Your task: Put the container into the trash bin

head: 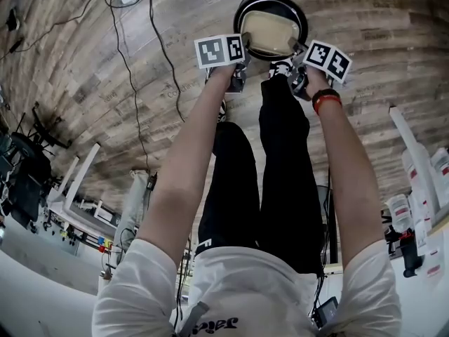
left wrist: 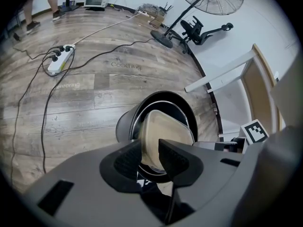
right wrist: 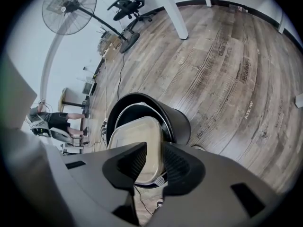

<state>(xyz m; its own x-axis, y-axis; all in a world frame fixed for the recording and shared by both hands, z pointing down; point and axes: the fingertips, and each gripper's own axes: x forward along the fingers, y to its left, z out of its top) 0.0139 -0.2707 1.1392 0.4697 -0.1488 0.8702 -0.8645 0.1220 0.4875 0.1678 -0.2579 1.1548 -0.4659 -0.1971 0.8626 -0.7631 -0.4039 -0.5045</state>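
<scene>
- The wooden floor (head: 351,20) fills the upper part of the head view, and one black trash bin (head: 238,20) stands on it at top centre.
- Two bare arms reach forward and steeply down, side by side. The left arm (head: 189,167) runs up the middle-left of the frame and the right arm (head: 351,174) up the middle-right. The right wrist wears a red and black band (head: 326,100).
- There is one bin, round and open-topped, directly beyond both hands.
- One beige container (head: 270,34) with rounded corners hangs tilted at the bin's mouth. Whether it touches the rim I can't make out.
- There are two grippers, one at each side of the container. The left gripper (left wrist: 150,150) is clamped on the container's left edge, and the right gripper (right wrist: 154,155) is clamped on its right edge. In each gripper's own view the rim sits pinched between the two ribbed pads.
</scene>
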